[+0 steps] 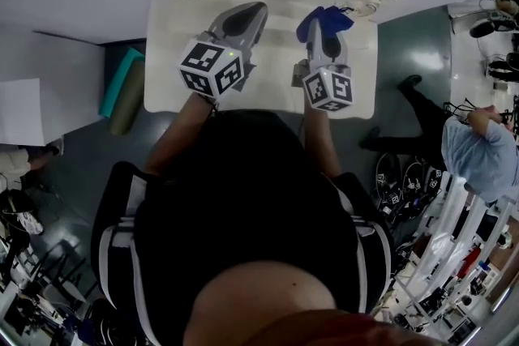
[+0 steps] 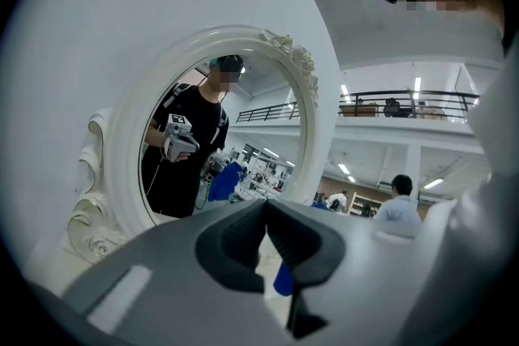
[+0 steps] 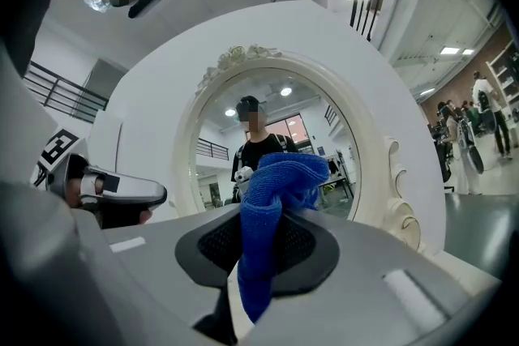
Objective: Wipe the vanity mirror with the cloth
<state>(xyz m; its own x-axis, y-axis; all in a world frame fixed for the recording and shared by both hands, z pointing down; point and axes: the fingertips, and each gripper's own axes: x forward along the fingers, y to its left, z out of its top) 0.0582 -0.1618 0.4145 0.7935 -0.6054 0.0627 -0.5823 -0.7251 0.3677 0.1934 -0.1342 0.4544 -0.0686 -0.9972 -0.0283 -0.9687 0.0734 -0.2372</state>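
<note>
Two tools are held over the white counter [image 1: 166,61], side by side and both pointing away from the person.

- **Left tool** [image 2: 265,245]: pads drawn together at the tips, nothing gripped.
- **Right tool** [image 3: 258,257]: clamped on one blue cloth [image 3: 278,184]. The cloth stands up out of the pads in a bunched fold, with a short tail hanging below.

One vanity mirror [image 3: 272,121] stands directly ahead of the cloth. It is oval and upright, with its long axis vertical, in a white carved frame at the back of the counter. In the head view the cloth sits near the lower frame but apart from the glass.

The right tool is the working side. The approach appears to be forward and upward onto the glass.
</note>
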